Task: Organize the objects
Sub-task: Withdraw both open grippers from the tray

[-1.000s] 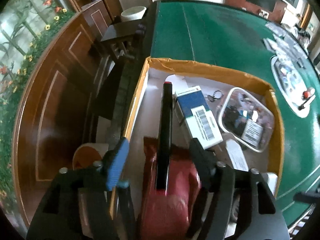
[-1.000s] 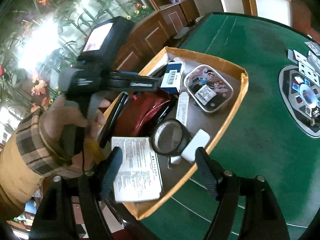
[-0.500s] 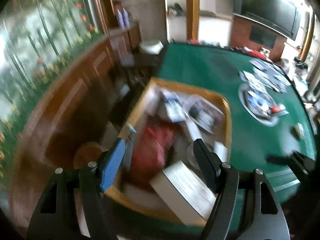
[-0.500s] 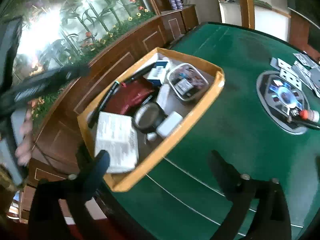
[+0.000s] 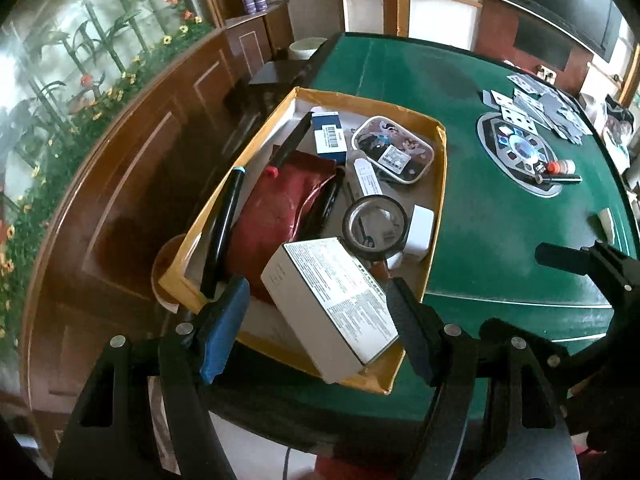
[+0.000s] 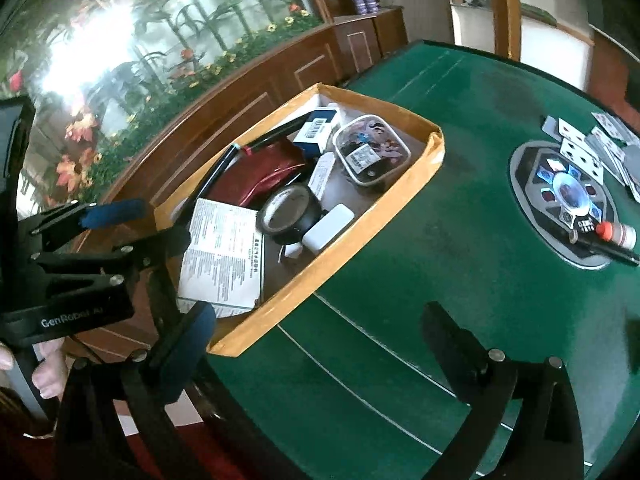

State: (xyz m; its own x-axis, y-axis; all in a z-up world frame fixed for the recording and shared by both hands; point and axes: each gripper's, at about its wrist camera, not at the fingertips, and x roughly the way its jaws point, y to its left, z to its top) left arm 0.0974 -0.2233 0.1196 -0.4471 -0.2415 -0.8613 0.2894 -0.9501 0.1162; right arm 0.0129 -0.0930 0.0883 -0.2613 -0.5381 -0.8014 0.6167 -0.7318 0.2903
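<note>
A yellow-rimmed cardboard tray (image 5: 438, 200) (image 6: 360, 216) sits at the left edge of the green table. Inside lie a red pouch (image 5: 272, 216), black pens (image 5: 222, 232), a blue box (image 5: 329, 136), a clear picture case (image 5: 394, 152), a tape roll (image 5: 374, 226), a white charger (image 5: 420, 228) and a white printed box (image 5: 332, 300) (image 6: 224, 252). My left gripper (image 5: 316, 330) (image 6: 164, 222) hovers open over the tray's near end, above the white box and holding nothing. Over the felt beside the tray's near corner my right gripper (image 6: 320, 344) stands wide open and empty.
Further right on the green table (image 6: 440, 240) lie playing cards (image 6: 580, 140), a round grey disc (image 6: 560, 196), a red-capped bottle (image 6: 618, 234) and a black pen (image 6: 608, 250). A wooden cabinet (image 5: 120, 200) and a flowered wall run along the left.
My left gripper has pulled back and up from the red pouch and black pen, so the whole tray shows. The right gripper's jaws have spread much wider.
</note>
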